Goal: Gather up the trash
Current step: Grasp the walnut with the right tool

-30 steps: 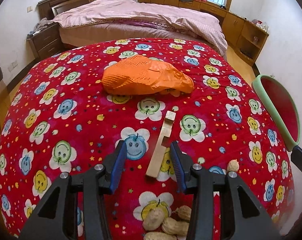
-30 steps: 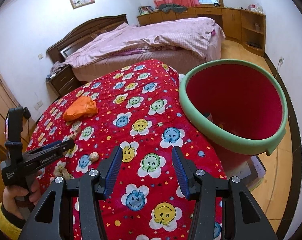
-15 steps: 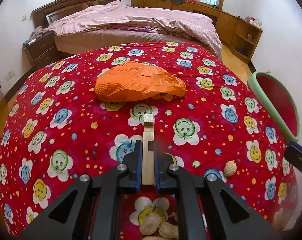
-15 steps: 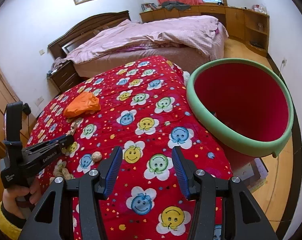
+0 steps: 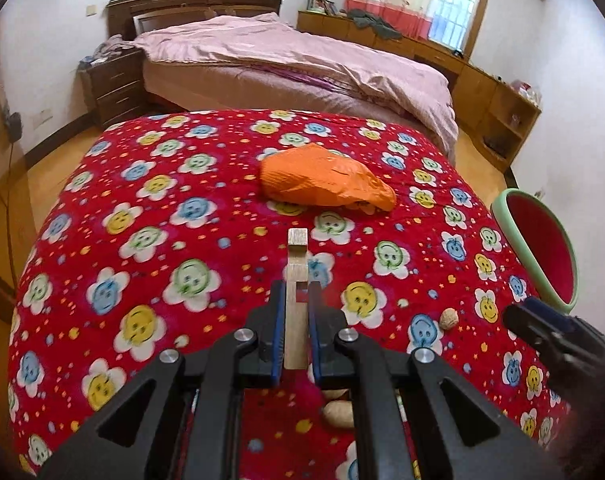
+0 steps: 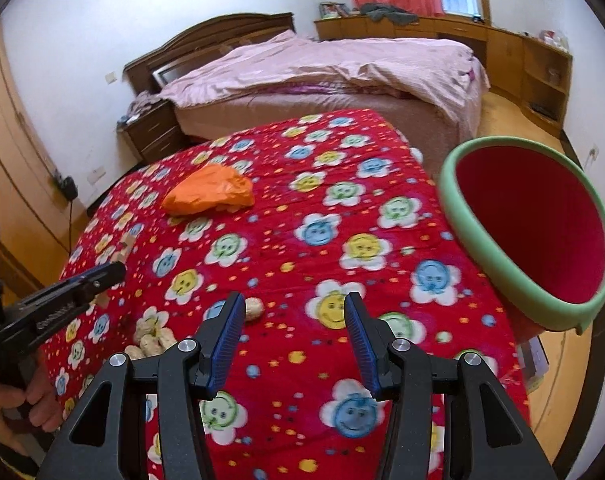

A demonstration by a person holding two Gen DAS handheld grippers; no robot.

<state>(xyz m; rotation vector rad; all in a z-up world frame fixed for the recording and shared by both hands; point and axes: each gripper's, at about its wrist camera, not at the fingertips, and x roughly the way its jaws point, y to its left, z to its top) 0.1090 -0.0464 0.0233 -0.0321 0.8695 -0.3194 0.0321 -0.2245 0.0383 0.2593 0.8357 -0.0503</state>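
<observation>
Left claw (image 5: 296, 332) pinching wooden stick (image 5: 296, 300), right claw (image 6: 292, 344) spread and empty; next, carrying toward bin (image 5: 542, 248) at three o'clock.

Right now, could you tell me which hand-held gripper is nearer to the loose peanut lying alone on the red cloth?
Right. The right hand-held gripper hangs open with the peanut just beyond its left fingertip. The left hand-held gripper, shut on the wooden strip, sits farther off.

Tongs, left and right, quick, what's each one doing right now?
Left tongs: closed on the wooden stick, clamped between the blue pads.
Right tongs: open, holding nothing, over the red flowered cloth.
</observation>
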